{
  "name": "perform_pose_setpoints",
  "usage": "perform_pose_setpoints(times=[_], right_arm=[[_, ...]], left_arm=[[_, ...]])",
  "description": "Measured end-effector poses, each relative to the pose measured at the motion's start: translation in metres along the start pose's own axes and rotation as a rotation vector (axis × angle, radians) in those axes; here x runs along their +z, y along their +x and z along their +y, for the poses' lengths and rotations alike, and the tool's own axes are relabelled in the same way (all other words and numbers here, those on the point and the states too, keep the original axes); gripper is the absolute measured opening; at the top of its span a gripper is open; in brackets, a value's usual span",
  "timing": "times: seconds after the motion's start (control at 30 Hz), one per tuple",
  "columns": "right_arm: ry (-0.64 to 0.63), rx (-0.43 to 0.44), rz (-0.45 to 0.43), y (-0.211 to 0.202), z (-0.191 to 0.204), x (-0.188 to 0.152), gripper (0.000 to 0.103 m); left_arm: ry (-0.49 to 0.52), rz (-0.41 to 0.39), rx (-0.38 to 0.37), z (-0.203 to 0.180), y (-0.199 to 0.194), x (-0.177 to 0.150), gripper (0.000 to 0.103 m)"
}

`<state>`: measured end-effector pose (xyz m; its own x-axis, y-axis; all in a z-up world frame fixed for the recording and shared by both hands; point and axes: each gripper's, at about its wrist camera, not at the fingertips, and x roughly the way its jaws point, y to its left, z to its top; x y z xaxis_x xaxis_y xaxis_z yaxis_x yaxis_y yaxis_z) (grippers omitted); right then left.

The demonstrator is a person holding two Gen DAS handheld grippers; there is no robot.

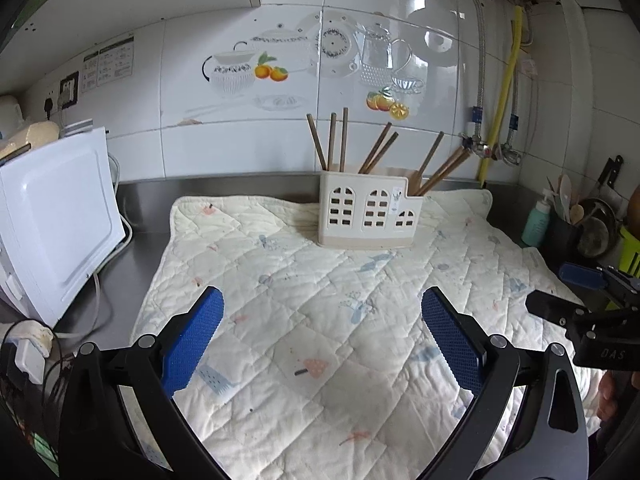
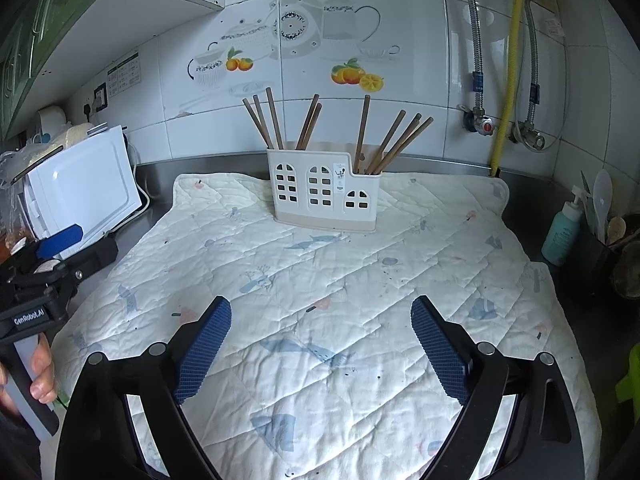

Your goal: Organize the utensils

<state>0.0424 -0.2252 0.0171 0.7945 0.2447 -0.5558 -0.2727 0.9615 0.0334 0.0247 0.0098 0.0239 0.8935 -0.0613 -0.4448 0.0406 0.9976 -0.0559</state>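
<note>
A cream utensil holder [image 1: 370, 212] shaped like a row of houses stands at the far side of a quilted mat [image 1: 340, 320]; it also shows in the right wrist view [image 2: 324, 196]. Several brown wooden chopsticks [image 1: 338, 140] stand in its compartments, also seen from the right wrist [image 2: 272, 124]. My left gripper [image 1: 322, 320] is open and empty above the near part of the mat. My right gripper [image 2: 320, 324] is open and empty over the mat [image 2: 320, 300], beside the left one. No loose utensil lies on the mat.
A white appliance [image 1: 56, 216] with cables stands at the left on the steel counter. At the right are a teal bottle [image 2: 564, 232] and a dark pot of spoons [image 2: 612, 232]. Pipes and valves [image 2: 504, 128] run down the tiled wall.
</note>
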Motion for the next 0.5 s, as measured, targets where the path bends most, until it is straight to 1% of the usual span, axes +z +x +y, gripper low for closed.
perform_pose_setpoints(times=[0.1, 0.33, 0.5], right_arm=[[-0.002, -0.008, -0.003, -0.0014, -0.0008, -0.0006, 0.09], [0.0, -0.006, -0.004, -0.0024, -0.0008, -0.0013, 0.091], [-0.011, -0.006, -0.002, -0.0019, 0.0012, -0.0019, 0.091]], left_arm=[[0.002, 0.011, 0.004, -0.0001, 0.0009, -0.0033, 0.098], [0.03, 0.037, 0.007, -0.0038, 0.0039, -0.008, 0.098], [0.029, 0.046, 0.006, -0.0042, 0.0057, -0.0101, 0.098]])
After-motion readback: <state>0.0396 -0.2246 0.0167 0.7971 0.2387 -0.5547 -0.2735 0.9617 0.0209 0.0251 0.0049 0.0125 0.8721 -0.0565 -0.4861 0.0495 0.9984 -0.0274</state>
